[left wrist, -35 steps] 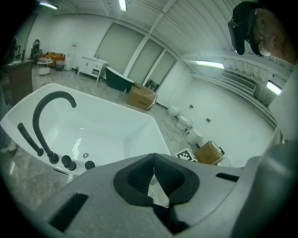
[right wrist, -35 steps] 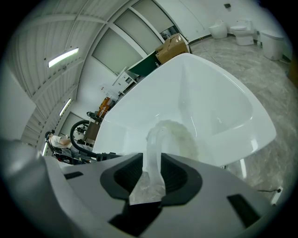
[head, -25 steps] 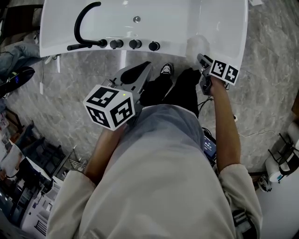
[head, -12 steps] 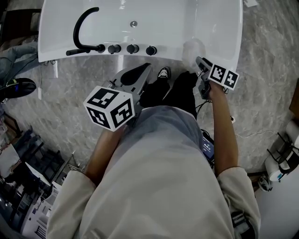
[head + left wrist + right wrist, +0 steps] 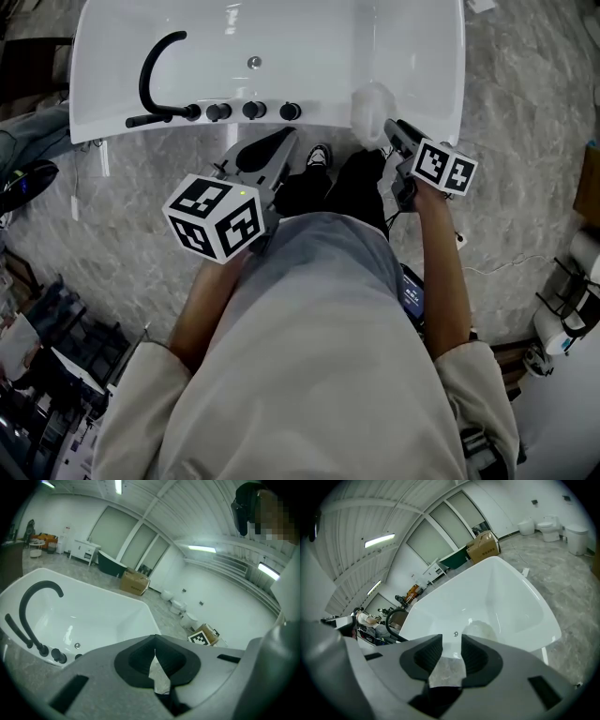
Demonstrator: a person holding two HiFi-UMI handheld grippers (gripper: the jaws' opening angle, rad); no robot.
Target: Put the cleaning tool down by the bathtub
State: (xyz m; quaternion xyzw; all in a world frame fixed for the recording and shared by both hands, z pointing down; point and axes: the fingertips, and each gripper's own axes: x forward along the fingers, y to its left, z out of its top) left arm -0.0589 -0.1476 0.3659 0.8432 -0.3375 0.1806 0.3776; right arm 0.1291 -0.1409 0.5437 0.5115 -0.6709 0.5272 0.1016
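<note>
While both forearms reach toward the tub [image 5: 309, 42], the right gripper [image 5: 392, 131] is spread, nothing between its jaws;
the tool [image 5: 372, 101] lies on the tub's near rim just ahead of it; the left gripper [image 5: 279, 142] is pressed together.

Tub [image 5: 309, 37]: far end cut off by head view's top edge. Tool [image 5: 372, 101]: pale blur on rim, shape unclear; in right gripper view its lower part is behind right gripper [image 5: 451, 649]. Legs [image 5: 352, 183] mostly under torso.

A bathroom-fittings showroom hall: freestanding bathtub [image 5: 422, 47], loose toilets [image 5: 547, 527], cardboard box [image 5: 483, 546], stone floor [image 5: 530, 103].
</note>
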